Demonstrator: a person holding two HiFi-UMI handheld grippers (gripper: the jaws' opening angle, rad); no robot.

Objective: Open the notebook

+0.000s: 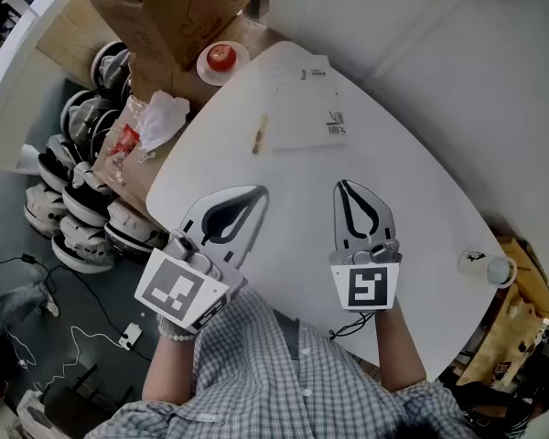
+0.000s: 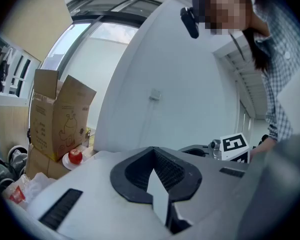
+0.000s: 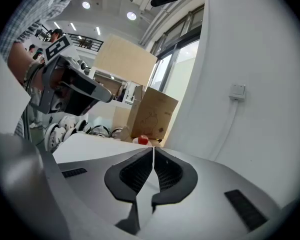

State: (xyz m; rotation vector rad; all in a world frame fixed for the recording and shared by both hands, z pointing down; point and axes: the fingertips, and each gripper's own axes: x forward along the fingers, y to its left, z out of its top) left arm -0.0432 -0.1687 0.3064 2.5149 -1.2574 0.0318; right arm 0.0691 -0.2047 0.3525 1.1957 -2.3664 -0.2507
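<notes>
The notebook (image 1: 304, 106) lies closed and flat at the far side of the white table (image 1: 421, 190). It has a white cover with a barcode label near one corner. A thin yellowish pen (image 1: 259, 133) rests just left of it. My left gripper (image 1: 259, 191) hovers over the near left part of the table, shut and empty, well short of the notebook. My right gripper (image 1: 342, 185) is beside it on the right, also shut and empty. In the left gripper view the closed jaws (image 2: 153, 150) hide the notebook. The right gripper view shows its shut jaws (image 3: 153, 149) pointing over the table.
A red apple on a small plate (image 1: 221, 58) sits at the table's far edge beside a cardboard box (image 1: 178, 7). A crumpled plastic bag (image 1: 161, 117) lies on a lower box at the left. Several helmets (image 1: 82, 199) are piled on the floor. A small white round object (image 1: 486, 266) stands at the right edge.
</notes>
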